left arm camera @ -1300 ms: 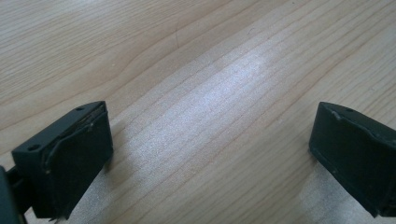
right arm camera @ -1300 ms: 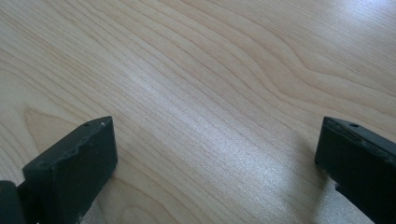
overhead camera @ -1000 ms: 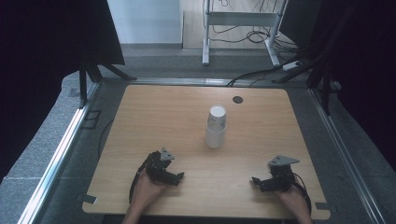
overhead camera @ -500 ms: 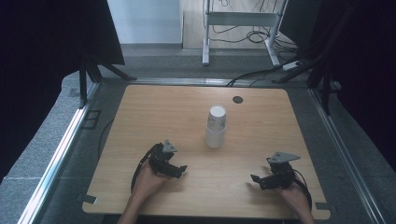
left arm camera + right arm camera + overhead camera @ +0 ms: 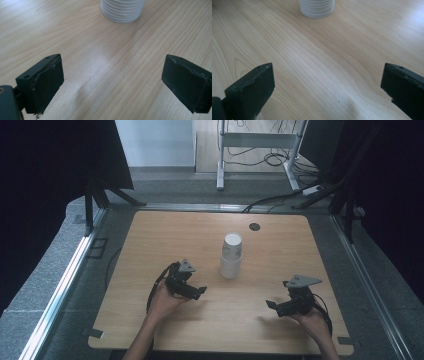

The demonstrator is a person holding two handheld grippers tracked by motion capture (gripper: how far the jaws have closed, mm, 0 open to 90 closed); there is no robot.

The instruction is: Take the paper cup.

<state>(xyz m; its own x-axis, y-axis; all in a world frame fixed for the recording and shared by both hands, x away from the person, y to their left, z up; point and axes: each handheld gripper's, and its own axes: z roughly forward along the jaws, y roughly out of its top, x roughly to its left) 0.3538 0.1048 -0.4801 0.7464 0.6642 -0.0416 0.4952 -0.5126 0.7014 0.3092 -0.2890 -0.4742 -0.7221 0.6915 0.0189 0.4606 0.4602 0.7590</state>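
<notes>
Both grippers are hovering over the near part of the table (image 5: 150,235): left gripper (image 5: 199,292) spread wide, jaws just narrowing slightly with nothing between them; right gripper (image 5: 272,306) gaping wide, empty. White cup stack (image 5: 231,256) is standing upright mid-table, between them and farther away.

This looks like a lab or test room set up for recording. A bare wooden desk (image 5: 150,235) sits inside a metal frame (image 5: 60,285), with black curtains (image 5: 45,180) hung on both sides. Grey carpet (image 5: 165,180) covers the floor, and loose cables (image 5: 270,157) trail under a metal stand (image 5: 255,140) behind.
</notes>
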